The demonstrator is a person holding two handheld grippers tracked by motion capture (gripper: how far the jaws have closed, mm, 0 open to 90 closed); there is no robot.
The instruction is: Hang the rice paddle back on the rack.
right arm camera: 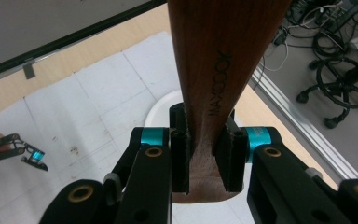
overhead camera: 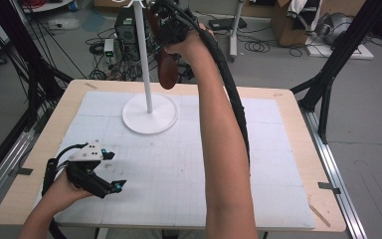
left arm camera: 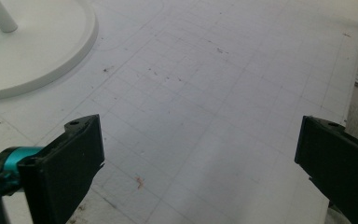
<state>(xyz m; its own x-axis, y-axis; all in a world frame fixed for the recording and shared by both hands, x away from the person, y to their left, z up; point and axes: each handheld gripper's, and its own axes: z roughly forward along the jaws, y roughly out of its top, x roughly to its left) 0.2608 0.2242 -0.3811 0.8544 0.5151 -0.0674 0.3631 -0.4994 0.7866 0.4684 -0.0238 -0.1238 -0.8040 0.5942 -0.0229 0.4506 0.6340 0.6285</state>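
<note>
The wooden utensil (right arm camera: 214, 56) is reddish brown with dark lettering. The stand (overhead camera: 149, 117) is white, and a white mat (left arm camera: 205, 93) with a faint grid covers the pale wood tabletop (overhead camera: 288, 99).

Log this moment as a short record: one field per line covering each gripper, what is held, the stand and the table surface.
right gripper: raised near the stand's top, jaws shut on the wooden utensil
wooden utensil: brown wood, clamped at its narrow end, lettering MAXCOOK on its face
left gripper: low over the mat, jaws wide apart, nothing between them
white stand: round base on the mat, thin pole upright
white mat: gridded, lightly stained, covers the wooden table
</note>
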